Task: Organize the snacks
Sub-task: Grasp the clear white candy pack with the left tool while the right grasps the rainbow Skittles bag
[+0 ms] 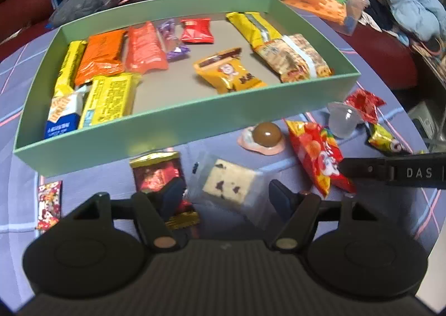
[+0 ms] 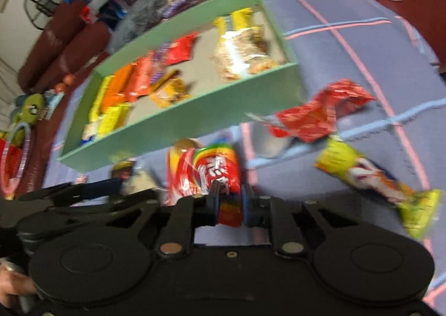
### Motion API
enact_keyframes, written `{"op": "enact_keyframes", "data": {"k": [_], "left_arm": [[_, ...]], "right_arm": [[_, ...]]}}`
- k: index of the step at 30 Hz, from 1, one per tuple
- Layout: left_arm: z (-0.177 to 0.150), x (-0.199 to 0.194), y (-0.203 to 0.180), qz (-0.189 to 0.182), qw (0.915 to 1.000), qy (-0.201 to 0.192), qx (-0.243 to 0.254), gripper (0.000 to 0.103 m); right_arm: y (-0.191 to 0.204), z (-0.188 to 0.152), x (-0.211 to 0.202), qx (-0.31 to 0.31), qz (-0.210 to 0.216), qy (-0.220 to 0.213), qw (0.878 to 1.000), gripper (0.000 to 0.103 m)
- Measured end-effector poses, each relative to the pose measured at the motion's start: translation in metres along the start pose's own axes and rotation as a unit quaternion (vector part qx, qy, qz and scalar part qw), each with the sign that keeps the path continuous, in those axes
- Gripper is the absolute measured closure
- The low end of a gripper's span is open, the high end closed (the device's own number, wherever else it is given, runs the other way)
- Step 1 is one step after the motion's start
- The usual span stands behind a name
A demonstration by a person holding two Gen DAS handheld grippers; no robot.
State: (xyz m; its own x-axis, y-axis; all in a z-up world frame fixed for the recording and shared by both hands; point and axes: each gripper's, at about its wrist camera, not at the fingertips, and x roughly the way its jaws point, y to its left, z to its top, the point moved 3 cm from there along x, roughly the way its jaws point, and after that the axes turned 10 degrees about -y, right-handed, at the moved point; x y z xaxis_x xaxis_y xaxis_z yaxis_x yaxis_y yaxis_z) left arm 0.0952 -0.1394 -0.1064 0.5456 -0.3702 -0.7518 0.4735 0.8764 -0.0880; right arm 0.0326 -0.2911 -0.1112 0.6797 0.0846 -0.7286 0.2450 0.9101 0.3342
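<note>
The red rainbow-printed candy bag (image 2: 206,176) lies on the counter's blue plaid cloth (image 2: 348,45) just in front of the shallow green cardboard box (image 1: 178,123), and the right gripper (image 2: 230,204) has its jaws pinched tight on the bag's near end. Beside it, the left gripper (image 1: 223,196) hangs with jaws partly open astride a clear-wrapped white nougat square (image 1: 228,179), pads not pressing it. The box holds orange, yellow and red packets. More loose sweets lie around.
</note>
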Motion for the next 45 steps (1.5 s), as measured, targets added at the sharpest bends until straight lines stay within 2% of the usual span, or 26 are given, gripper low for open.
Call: {"op": "enact_keyframes", "data": {"k": [3, 6, 8, 11, 12, 13, 15, 18, 22, 25, 26, 27, 29, 30, 31, 36, 40, 42, 45], "left_arm": [[0.001, 0.007, -0.010, -0.029, 0.9995, 0.010, -0.001, 0.039], [0.003, 0.013, -0.014, -0.029, 0.9995, 0.008, -0.002, 0.038], [0.004, 0.014, -0.014, -0.033, 0.9994, 0.006, 0.006, 0.042], [0.001, 0.011, -0.009, -0.033, 0.9992, 0.004, 0.024, 0.044], [-0.001, 0.010, -0.005, -0.031, 0.9993, 0.005, 0.022, 0.043], [-0.001, 0.009, -0.002, -0.030, 0.9994, 0.006, 0.018, 0.043], [-0.002, 0.007, 0.006, -0.032, 0.9994, 0.011, 0.006, 0.042], [-0.003, 0.005, 0.016, -0.030, 0.9995, 0.013, 0.000, 0.040], [-0.003, 0.003, 0.025, -0.034, 0.9990, 0.021, -0.020, 0.039], [-0.001, 0.003, 0.028, -0.039, 0.9981, 0.026, -0.041, 0.038], [0.000, 0.004, 0.028, -0.041, 0.9977, 0.028, -0.047, 0.038], [0.001, 0.005, 0.028, -0.042, 0.9974, 0.028, -0.052, 0.037], [0.004, 0.009, 0.026, -0.040, 0.9969, 0.029, -0.061, 0.035], [0.006, 0.011, 0.025, -0.038, 0.9968, 0.028, -0.064, 0.035], [0.008, 0.013, 0.023, -0.037, 0.9968, 0.027, -0.066, 0.033], [0.017, 0.027, 0.005, -0.034, 0.9984, 0.019, -0.041, 0.032], [0.021, 0.031, -0.012, -0.028, 0.9995, 0.011, 0.008, 0.041], [0.022, 0.026, -0.011, -0.025, 0.9996, 0.008, 0.005, 0.041], [0.021, 0.013, -0.006, -0.008, 1.0000, 0.007, -0.001, 0.033]], "right_arm": [[-0.014, -0.004, -0.004, 0.016, -0.004, 0.006, 1.000, 0.088], [-0.017, -0.005, -0.011, 0.023, -0.005, -0.001, 1.000, 0.087], [-0.017, -0.003, -0.015, 0.032, 0.003, -0.005, 0.999, 0.085], [-0.011, 0.003, -0.020, 0.033, 0.021, -0.012, 0.999, 0.070], [-0.006, 0.006, -0.019, 0.031, 0.024, -0.015, 0.999, 0.061], [-0.002, 0.008, -0.018, 0.028, 0.028, -0.018, 0.999, 0.048], [0.006, 0.011, -0.014, 0.024, 0.034, -0.020, 0.999, 0.034], [0.021, 0.012, -0.002, 0.010, 0.038, -0.014, 0.999, 0.034], [0.035, 0.009, 0.019, -0.009, 0.016, -0.003, 1.000, 0.033], [0.043, 0.007, 0.025, -0.038, -0.008, -0.012, 0.999, 0.034], [0.045, 0.006, 0.026, -0.053, -0.018, -0.013, 0.998, 0.038], [0.045, 0.005, 0.028, -0.064, -0.027, -0.013, 0.998, 0.046], [0.044, 0.004, 0.027, -0.079, -0.030, -0.014, 0.996, 0.051], [0.041, 0.005, 0.024, -0.076, -0.024, -0.013, 0.997, 0.059], [0.038, 0.006, 0.021, -0.070, -0.013, -0.015, 0.997, 0.076], [0.019, 0.007, 0.005, -0.050, -0.011, -0.021, 0.998, 0.079], [0.010, 0.007, -0.002, -0.027, -0.003, -0.027, 0.999, 0.080], [0.008, 0.008, -0.003, -0.022, 0.001, -0.030, 0.999, 0.080], [0.005, 0.007, -0.003, -0.015, 0.006, -0.033, 0.999, 0.080]]}}
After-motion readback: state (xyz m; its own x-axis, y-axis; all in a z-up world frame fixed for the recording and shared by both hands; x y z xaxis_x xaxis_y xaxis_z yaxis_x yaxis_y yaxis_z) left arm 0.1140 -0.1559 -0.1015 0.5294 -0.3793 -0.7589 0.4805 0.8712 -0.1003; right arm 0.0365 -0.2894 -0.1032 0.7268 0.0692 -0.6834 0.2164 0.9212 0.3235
